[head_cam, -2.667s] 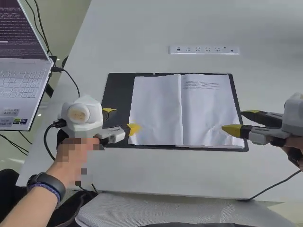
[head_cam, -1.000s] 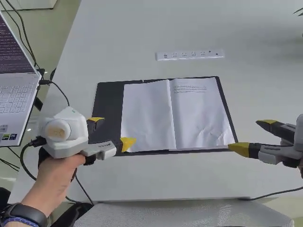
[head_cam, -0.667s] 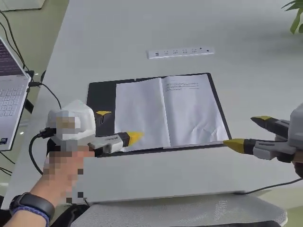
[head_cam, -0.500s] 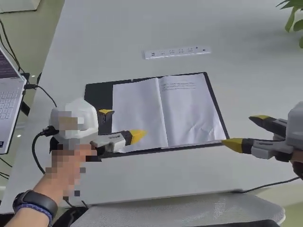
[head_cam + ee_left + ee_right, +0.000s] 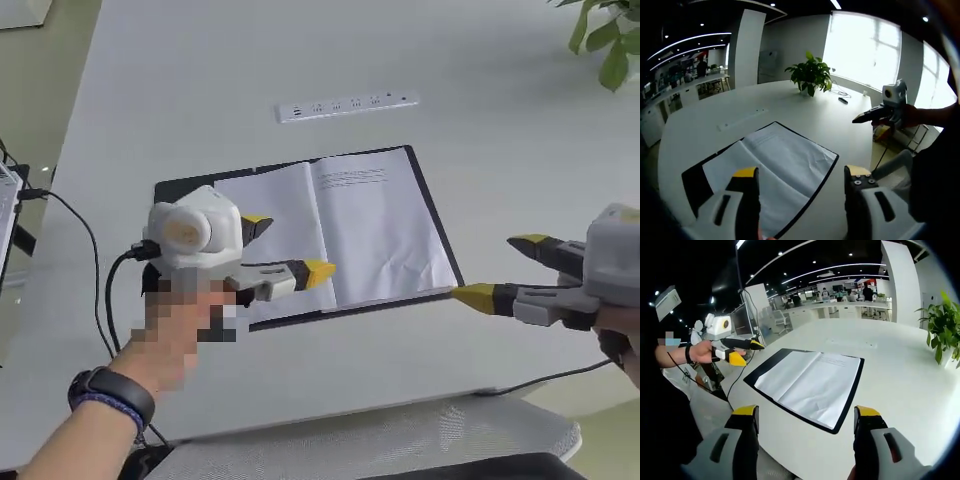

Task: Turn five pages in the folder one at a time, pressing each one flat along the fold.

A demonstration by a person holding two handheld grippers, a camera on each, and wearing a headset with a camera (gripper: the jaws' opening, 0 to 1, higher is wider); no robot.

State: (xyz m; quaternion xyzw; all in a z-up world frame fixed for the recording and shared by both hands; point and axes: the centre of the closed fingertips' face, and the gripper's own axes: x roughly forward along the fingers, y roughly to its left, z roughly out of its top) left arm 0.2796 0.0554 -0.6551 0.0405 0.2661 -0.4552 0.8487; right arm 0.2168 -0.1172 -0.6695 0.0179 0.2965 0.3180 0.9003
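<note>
- The left tongs (image 5: 288, 246) hover over the lower part of the left page (image 5: 285, 200). In the left gripper view the 2 yellow-tipped jaws stand wide apart with nothing between them.
- The folder (image 5: 693, 182) lies open and flat on the pale surface (image 5: 200, 80), between the 2 tongs. Its black cover shows as a broad band left of the left page and as a thin border elsewhere.
- The fold (image 5: 322, 225) runs straight down the middle. The sheets on either side look thin, light and limp, and the cover under them looks stiff enough to stay put.
- The right page (image 5: 380, 225) shows soft creases, so it will probably buckle or tear if pinched hard or dragged.
- The best hold is likely its free lower outer corner (image 5: 455, 288), taking only 1 sheet.
- A few lines of print (image 5: 352, 176) sit at the top of the right page, too small to read. No brand or label can be made out on the folder.
- Beyond the folder a white power strip (image 5: 345, 104) lies on the surface, with no readable marking.
- The right tongs (image 5: 497, 267) hang just off the folder's lower right corner, apart from it. Their jaws are spread and empty, as the right gripper view confirms.
- A leafy plant (image 5: 600, 40) shows at the far right.
</note>
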